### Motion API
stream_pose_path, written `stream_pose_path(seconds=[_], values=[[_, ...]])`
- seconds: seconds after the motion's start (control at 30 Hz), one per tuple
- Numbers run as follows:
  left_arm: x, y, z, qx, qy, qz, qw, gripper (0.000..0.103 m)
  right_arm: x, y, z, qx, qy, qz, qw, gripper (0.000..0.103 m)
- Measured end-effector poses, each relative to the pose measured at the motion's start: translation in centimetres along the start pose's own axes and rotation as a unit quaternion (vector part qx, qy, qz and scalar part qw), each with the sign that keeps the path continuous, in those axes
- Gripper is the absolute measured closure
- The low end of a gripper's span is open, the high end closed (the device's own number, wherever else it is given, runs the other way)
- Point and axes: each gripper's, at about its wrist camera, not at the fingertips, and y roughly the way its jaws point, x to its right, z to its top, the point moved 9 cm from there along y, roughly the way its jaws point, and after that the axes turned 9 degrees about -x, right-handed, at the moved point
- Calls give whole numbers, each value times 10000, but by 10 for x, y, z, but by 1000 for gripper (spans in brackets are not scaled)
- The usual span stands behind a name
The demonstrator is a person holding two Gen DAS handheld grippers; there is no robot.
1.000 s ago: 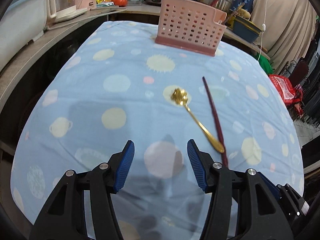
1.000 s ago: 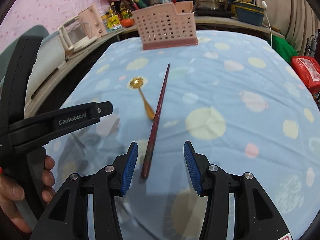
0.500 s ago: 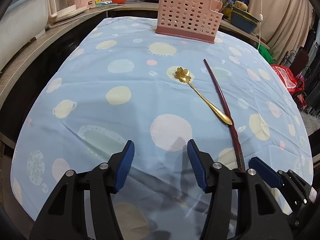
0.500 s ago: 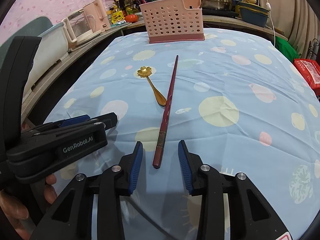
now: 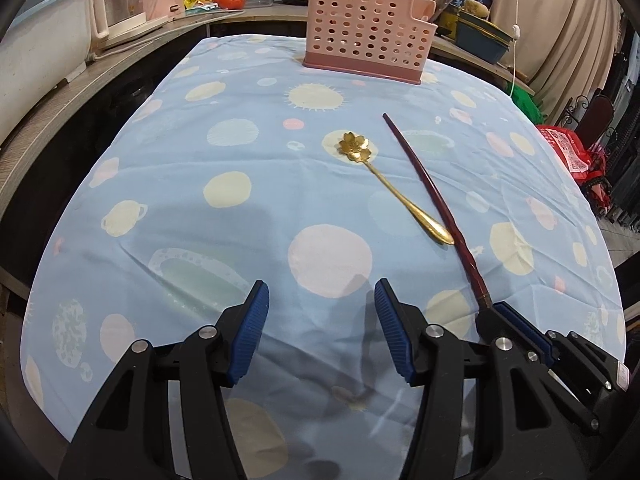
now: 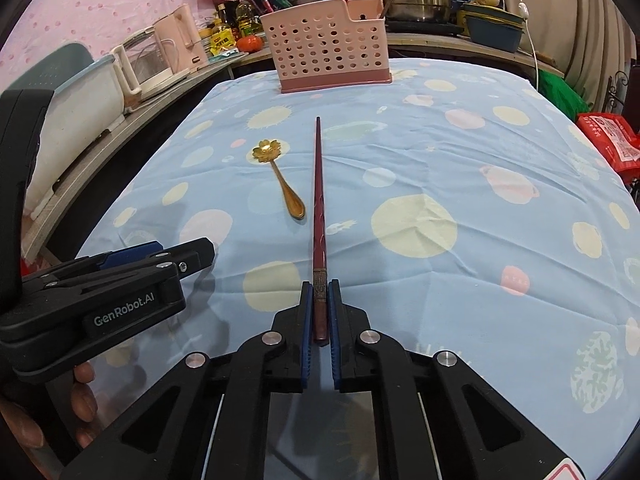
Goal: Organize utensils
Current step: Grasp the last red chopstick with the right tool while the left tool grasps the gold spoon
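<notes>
The dark red chopstick (image 6: 319, 200) lies on the blue spotted cloth (image 6: 460, 168), running from the lower centre of the right wrist view up toward the pink holder (image 6: 326, 60) at the top. Its thick end sits between the pads of the right gripper (image 6: 320, 312), whose jaws have just been closing and now pinch it. Just left of it lies 1 gold spoon (image 6: 280, 176) with a flower-shaped bowl; its handle tip seems to touch the chopstick, though that is hard to judge. The left gripper (image 5: 320, 324), at the bottom of its own view, stands about half open over bare cloth, holding nothing. Fingers (image 6: 82, 396) show at lower left.
</notes>
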Motion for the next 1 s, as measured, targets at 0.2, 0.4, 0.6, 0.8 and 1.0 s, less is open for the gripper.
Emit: stream_pose_path(seconds=[0.2, 0.4, 0.6, 0.8, 1.0], values=[[20, -1, 5, -5, 115, -154, 9998, 51, 20, -4, 2, 91, 279, -58, 9996, 96], [46, 3, 18, 4, 202, -381, 9991, 43, 34, -7, 3, 105, 485, 9, 9988, 96], [63, 13, 31, -4, 267, -354, 9990, 43, 40, -8, 4, 87, 587, 119, 9982, 96], [60, 26, 33, -98, 243, -170, 9995, 59, 39, -5, 10, 38, 605, 183, 9980, 96], [47, 23, 33, -59, 212, -211, 9995, 85, 36, -1, 16, 3, 578, 230, 9981, 96]])
